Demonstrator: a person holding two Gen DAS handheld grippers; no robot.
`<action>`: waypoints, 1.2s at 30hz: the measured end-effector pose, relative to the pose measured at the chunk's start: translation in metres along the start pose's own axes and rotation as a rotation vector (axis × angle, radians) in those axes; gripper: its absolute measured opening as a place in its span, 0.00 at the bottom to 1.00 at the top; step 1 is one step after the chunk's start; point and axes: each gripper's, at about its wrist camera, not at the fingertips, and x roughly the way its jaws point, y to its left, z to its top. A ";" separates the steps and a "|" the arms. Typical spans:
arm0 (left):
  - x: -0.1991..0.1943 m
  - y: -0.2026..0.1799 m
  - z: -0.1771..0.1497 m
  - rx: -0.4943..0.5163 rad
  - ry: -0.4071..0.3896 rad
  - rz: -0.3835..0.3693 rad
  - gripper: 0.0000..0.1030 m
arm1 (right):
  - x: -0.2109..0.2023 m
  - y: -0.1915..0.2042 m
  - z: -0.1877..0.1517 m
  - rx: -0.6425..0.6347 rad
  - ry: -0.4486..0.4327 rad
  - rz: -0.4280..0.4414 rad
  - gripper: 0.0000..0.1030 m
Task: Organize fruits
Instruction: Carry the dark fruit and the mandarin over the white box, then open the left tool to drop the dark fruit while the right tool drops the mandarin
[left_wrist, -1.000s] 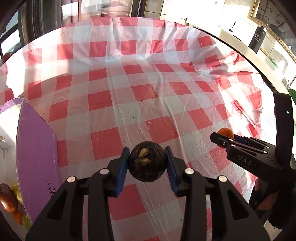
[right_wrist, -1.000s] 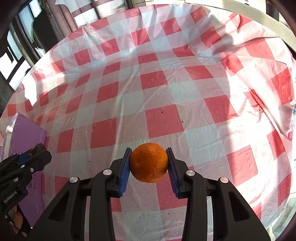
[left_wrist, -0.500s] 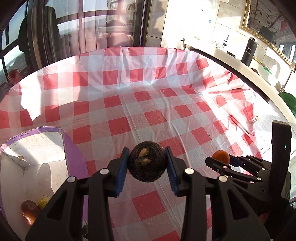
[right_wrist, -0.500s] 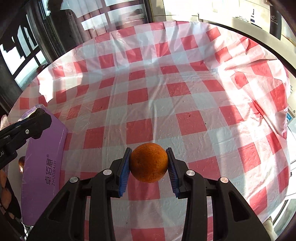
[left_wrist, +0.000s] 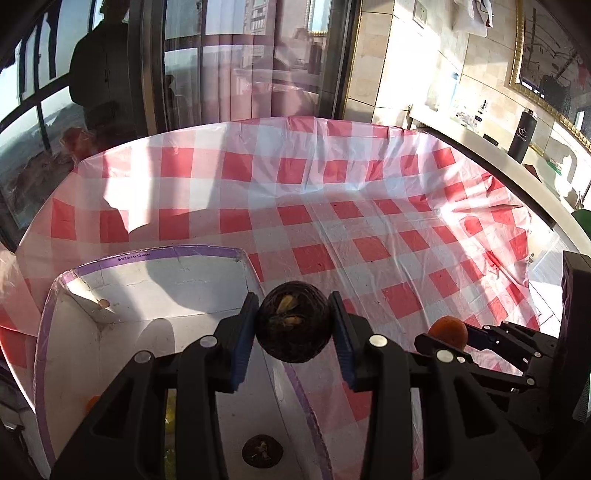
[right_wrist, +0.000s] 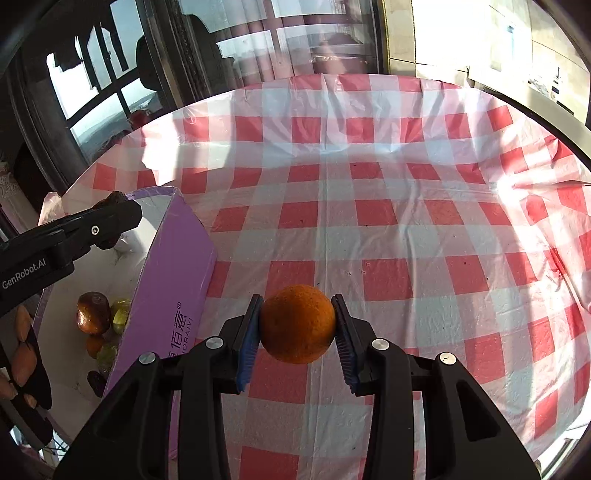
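Observation:
My left gripper (left_wrist: 293, 326) is shut on a dark round fruit (left_wrist: 293, 323) and holds it above the right wall of the purple box (left_wrist: 155, 254). The box has a white inside. My right gripper (right_wrist: 297, 325) is shut on an orange (right_wrist: 297, 323) above the checked tablecloth (right_wrist: 388, 221), right of the box (right_wrist: 166, 295). The orange also shows in the left wrist view (left_wrist: 447, 330). Several fruits lie in the box: a brown one (right_wrist: 93, 312), a yellow-green one (right_wrist: 120, 314), a small orange one (right_wrist: 94, 345). Another dark fruit (left_wrist: 262, 452) lies on the box floor.
The red-and-white cloth covers a round table. A black bottle (left_wrist: 522, 134) stands on a counter at the far right. Windows and curtains stand behind the table. The left gripper's body (right_wrist: 66, 240) reaches over the box in the right wrist view.
Both grippers rose and tilted up. The left gripper moved left with the dark fruit, from over the cloth to over the box. The right gripper still holds the orange.

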 end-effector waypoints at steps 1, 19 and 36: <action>-0.002 0.008 -0.002 -0.008 0.001 0.012 0.38 | 0.002 0.008 0.000 -0.017 -0.001 0.013 0.37; 0.025 0.127 -0.039 -0.210 0.178 0.219 0.38 | 0.031 0.172 -0.029 -0.586 0.186 0.348 0.37; 0.024 0.150 -0.045 -0.243 0.151 0.274 0.89 | 0.049 0.185 -0.031 -0.633 0.241 0.322 0.63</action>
